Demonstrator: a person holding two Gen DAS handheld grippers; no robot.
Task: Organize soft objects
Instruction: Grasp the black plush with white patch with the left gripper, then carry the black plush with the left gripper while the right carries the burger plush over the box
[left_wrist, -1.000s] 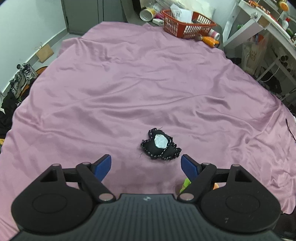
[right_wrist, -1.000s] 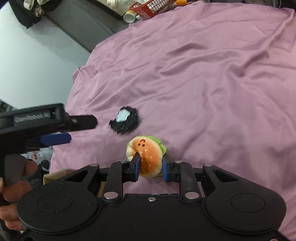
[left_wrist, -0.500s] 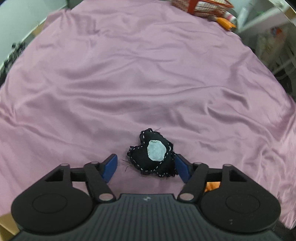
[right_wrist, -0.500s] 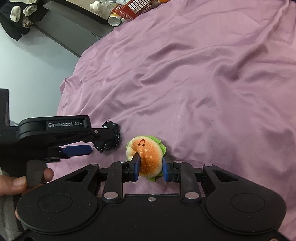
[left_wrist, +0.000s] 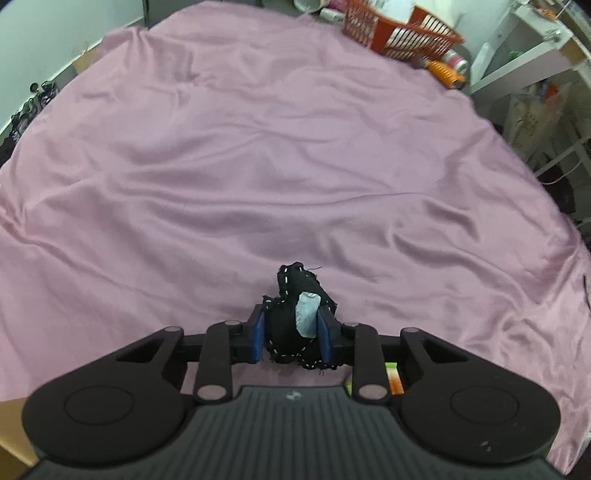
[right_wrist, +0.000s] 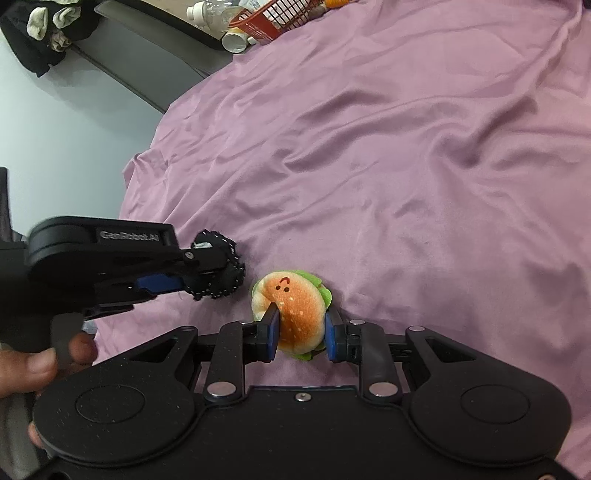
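A black soft toy (left_wrist: 295, 317) with white stitching and a pale patch is squeezed between the blue pads of my left gripper (left_wrist: 291, 334), just above the pink sheet (left_wrist: 258, 166). The same toy (right_wrist: 218, 267) shows from the side in the right wrist view, with the left gripper (right_wrist: 192, 273) shut on it and a hand (right_wrist: 33, 365) on its handle. My right gripper (right_wrist: 301, 332) is shut on a small plush hamburger (right_wrist: 291, 310) with a drawn face, low over the sheet (right_wrist: 406, 184). A sliver of the hamburger (left_wrist: 393, 378) peeks out behind my left gripper's right finger.
An orange-red plastic basket (left_wrist: 402, 35) with papers stands at the far edge of the bed, with bottles and an orange item (left_wrist: 443, 72) beside it. A white shelf (left_wrist: 535, 48) stands at the right. Dark clothes (right_wrist: 40, 29) hang at the upper left.
My left gripper moved forward onto the black toy and shut on it, crumpling it upright. My right gripper kept its hold on the hamburger and barely moved.
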